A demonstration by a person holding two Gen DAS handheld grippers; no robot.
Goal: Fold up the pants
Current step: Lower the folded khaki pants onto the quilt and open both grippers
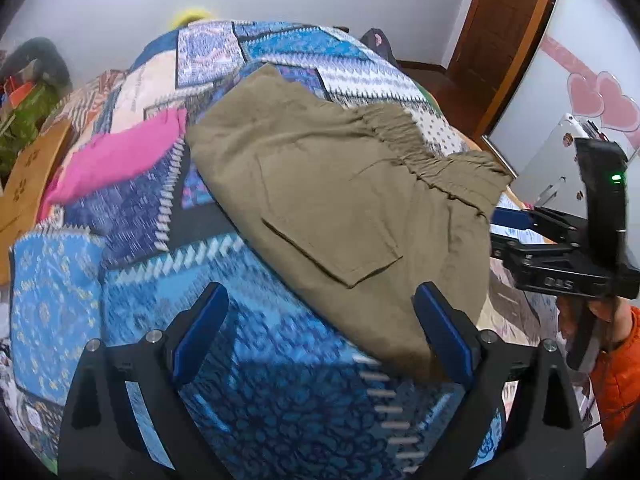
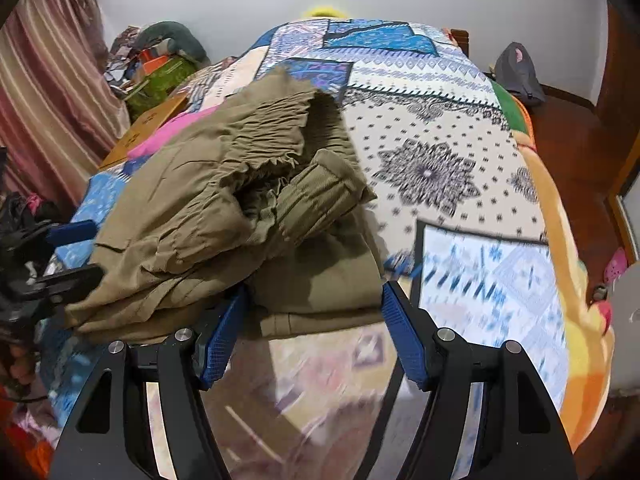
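Khaki pants (image 1: 340, 200) lie folded in a stack on the patchwork bedspread (image 1: 260, 380), elastic waistband toward the far right. My left gripper (image 1: 320, 300) hovers open over the bedspread; its right finger (image 1: 440, 332) overlaps the near corner of the pants, with nothing pinched. In the right wrist view the pants (image 2: 224, 216) show a rumpled waistband on top. My right gripper (image 2: 314, 296) is open; the near folded edge lies between its blue pads, which do not press on it. Each gripper shows in the other's view: the right gripper (image 1: 560, 240) at the right edge, the left gripper (image 2: 60, 248) at the left edge.
A pink cloth (image 1: 120, 156) and a cardboard box (image 1: 28, 184) lie left of the pants. A wooden door (image 1: 508, 32) and a grey backpack (image 2: 518, 72) stand beyond the bed. Striped curtains (image 2: 40, 100) and clutter (image 2: 160, 76) fill the left. An orange sleeve (image 1: 616, 380) shows at the right.
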